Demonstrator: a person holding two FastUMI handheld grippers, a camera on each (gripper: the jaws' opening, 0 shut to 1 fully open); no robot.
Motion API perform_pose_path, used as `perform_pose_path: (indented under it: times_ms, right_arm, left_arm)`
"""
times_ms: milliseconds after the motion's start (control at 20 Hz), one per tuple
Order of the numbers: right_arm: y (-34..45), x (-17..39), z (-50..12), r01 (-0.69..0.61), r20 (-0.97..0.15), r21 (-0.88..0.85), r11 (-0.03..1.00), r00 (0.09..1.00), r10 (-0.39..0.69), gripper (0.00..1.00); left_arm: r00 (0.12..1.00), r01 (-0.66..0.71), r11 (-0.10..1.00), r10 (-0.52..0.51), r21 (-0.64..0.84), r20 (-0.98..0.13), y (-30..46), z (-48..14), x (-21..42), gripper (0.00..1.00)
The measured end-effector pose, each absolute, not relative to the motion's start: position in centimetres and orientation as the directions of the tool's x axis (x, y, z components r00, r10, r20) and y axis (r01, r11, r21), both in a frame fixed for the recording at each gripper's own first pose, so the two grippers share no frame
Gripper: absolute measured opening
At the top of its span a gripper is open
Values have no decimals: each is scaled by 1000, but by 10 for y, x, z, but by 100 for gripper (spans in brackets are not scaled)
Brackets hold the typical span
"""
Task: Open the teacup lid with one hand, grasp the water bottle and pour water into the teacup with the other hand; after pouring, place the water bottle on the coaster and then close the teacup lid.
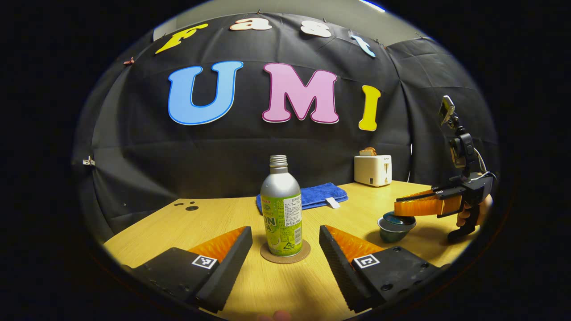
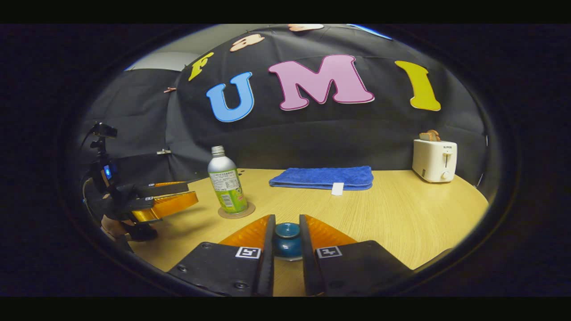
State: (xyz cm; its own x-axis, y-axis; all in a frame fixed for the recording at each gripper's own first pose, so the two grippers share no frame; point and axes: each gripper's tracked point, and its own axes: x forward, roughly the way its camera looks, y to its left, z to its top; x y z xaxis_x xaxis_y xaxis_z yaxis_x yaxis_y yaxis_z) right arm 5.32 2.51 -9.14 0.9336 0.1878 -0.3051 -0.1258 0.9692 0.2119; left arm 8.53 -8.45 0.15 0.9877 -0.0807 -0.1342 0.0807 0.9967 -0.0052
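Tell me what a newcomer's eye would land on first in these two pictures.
First, the silver-and-green water bottle, upright on a round coaster mid-table, with the open left claw drawn up on either side without touching it. Next, the right claw closed around the blue knob of the teacup lid, over the teacup. Behind sit a folded blue towel and a white toaster.

Teacup: body hidden between right gripper fingers, lid knob alone visible; grip contact not discernible. Bottle label: print too small to read. Toaster contents: brown, indistinct. Left gripper bodies cut off at lower edge.
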Motion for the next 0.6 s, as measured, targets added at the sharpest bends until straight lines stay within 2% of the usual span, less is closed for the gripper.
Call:
perform_pose_path:
  times_ms: [250,400,450,500,600]
  right_arm:
    - [32,55,-101,-135,-336,207,969,920,200,30]
    - [32,54,-101,-137,-339,170,976,922,188,36]
    - [32,54,-102,-135,-341,161,978,922,184,30]
    - [32,53,-102,-135,-345,149,979,921,180,36]
    - [30,53,-101,-136,-345,119,984,923,169,35]
  left_arm:
    - [986,103,994,-105,-18,-131,-90,1,86,95]
    - [986,109,994,-110,-15,-126,-91,3,86,95]
    - [986,110,994,-111,-13,-124,-92,3,86,95]
    - [986,112,994,-113,-13,-123,-92,4,85,95]
    - [985,119,993,-121,-21,-121,-95,5,85,95]
